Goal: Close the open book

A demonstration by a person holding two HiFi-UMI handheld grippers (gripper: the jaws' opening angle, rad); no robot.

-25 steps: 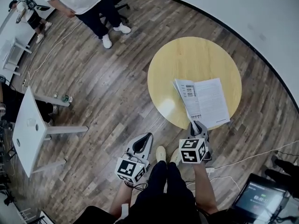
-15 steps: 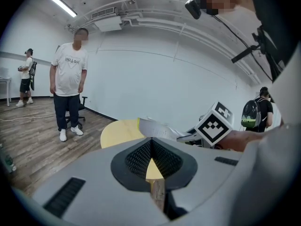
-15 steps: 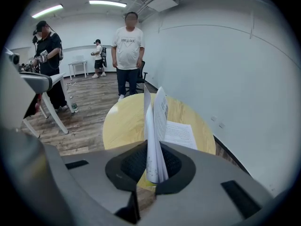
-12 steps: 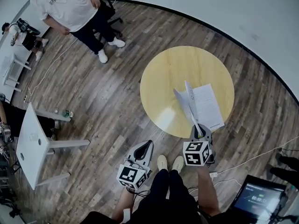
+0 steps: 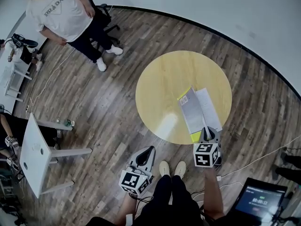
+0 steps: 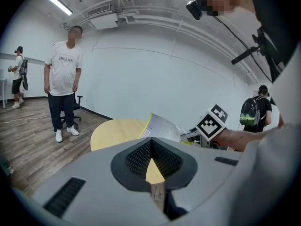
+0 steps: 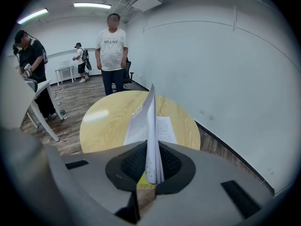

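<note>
Much of book point(image 5: 209, 108) covered by raised pages point(image 5: 190, 110).

Thin white book point(image 5: 193, 109) with a yellow-green cover, half closed.
Left-hand pages stand raised over the flat right-hand page, at the round yellow surface's point(image 5: 164, 79) near right edge.

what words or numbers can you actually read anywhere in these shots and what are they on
"PRADA": on the white T-shirt of the person standing on the wood floor.
book: printed pages and a label patch, too small to read.
screen at the lower right: a line of digits, too blurred to read.
marker cubes: black-and-white square patterns, no letters.
</note>
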